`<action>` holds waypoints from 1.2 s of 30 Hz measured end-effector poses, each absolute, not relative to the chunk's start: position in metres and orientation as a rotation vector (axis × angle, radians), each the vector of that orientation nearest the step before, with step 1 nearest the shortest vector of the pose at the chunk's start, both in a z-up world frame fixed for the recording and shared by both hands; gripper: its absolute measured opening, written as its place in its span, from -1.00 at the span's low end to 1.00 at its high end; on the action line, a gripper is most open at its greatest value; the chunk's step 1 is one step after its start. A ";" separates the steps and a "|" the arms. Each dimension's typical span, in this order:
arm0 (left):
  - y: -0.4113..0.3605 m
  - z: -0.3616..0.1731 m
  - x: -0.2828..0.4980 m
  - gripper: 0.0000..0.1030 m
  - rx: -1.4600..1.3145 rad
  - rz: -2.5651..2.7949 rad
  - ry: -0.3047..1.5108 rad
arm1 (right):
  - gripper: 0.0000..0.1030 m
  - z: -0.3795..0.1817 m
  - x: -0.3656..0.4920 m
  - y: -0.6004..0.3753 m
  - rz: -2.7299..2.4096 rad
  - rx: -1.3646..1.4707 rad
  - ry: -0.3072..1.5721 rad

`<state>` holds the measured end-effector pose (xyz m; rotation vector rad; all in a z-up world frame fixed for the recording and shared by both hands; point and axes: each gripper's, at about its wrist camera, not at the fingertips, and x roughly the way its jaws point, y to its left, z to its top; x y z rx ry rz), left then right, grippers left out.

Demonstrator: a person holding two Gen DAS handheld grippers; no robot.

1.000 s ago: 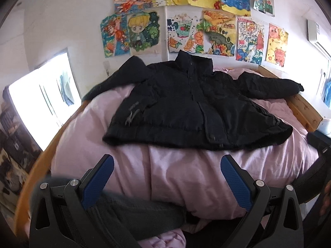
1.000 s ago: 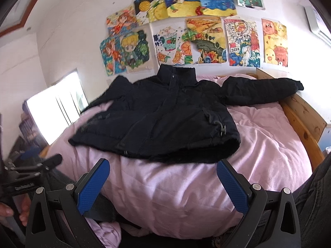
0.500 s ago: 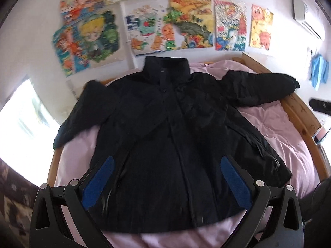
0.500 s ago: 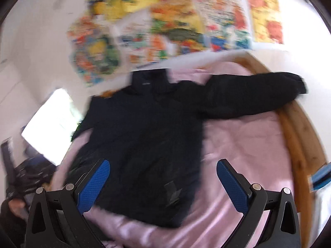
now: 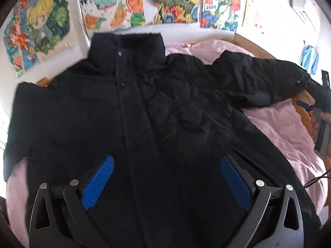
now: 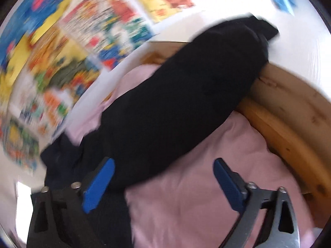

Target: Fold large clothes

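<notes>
A large black padded jacket [image 5: 157,111] lies spread front-up on a pink bedcover [image 5: 285,128], collar toward the wall. My left gripper [image 5: 165,179] is open and empty, hovering over the jacket's lower front. The jacket's right sleeve [image 6: 186,95] stretches toward the wooden bed frame. My right gripper [image 6: 163,177] is open and empty, above the pink cover beside that sleeve; it also shows in the left wrist view [image 5: 318,107] at the far right, near the sleeve's cuff.
A wooden bed frame [image 6: 289,124] runs along the right side of the bed. Colourful drawings [image 5: 144,6] cover the white wall behind the jacket. A bright window is at the far left.
Both grippers have moved forward over the bed. The left one now hovers over the jacket's front; the right one has swung right toward the outstretched sleeve. Both stay open.
</notes>
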<state>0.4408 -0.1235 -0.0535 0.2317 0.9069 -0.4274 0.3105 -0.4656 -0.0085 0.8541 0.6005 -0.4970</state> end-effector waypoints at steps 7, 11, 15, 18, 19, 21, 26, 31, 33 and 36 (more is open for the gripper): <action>-0.129 -0.078 0.476 0.96 0.156 -0.428 0.919 | 0.28 -0.048 0.307 -0.502 -0.667 1.001 0.436; -0.127 -0.077 0.483 0.85 0.157 -0.385 0.948 | -0.32 -0.049 0.308 -0.511 -0.692 1.051 0.344; -0.110 -0.060 0.490 0.84 0.069 -0.376 0.947 | -0.81 -0.019 0.319 -0.502 -0.728 0.943 0.295; -0.095 -0.042 0.495 0.84 0.010 -0.384 0.936 | -0.84 0.026 0.343 -0.481 -0.705 0.736 0.239; -0.089 -0.037 0.496 0.84 -0.007 -0.386 0.926 | -0.85 0.043 0.353 -0.470 -0.676 0.661 0.214; -0.075 -0.025 0.496 0.85 -0.040 -0.391 0.899 | -0.85 0.074 0.376 -0.445 -0.630 0.514 0.189; -0.033 -0.004 0.496 0.85 -0.169 -0.414 0.839 | -0.86 0.125 0.436 -0.331 -0.404 0.076 0.161; 0.027 0.003 0.499 0.85 -0.333 -0.342 0.813 | -0.86 0.110 0.480 -0.187 -0.067 -0.331 0.255; 0.055 -0.004 0.501 0.85 -0.384 -0.286 0.816 | -0.86 0.088 0.489 -0.146 0.031 -0.451 0.308; 0.087 -0.019 0.499 0.85 -0.452 -0.227 0.821 | -0.85 0.045 0.502 -0.101 0.132 -0.573 0.405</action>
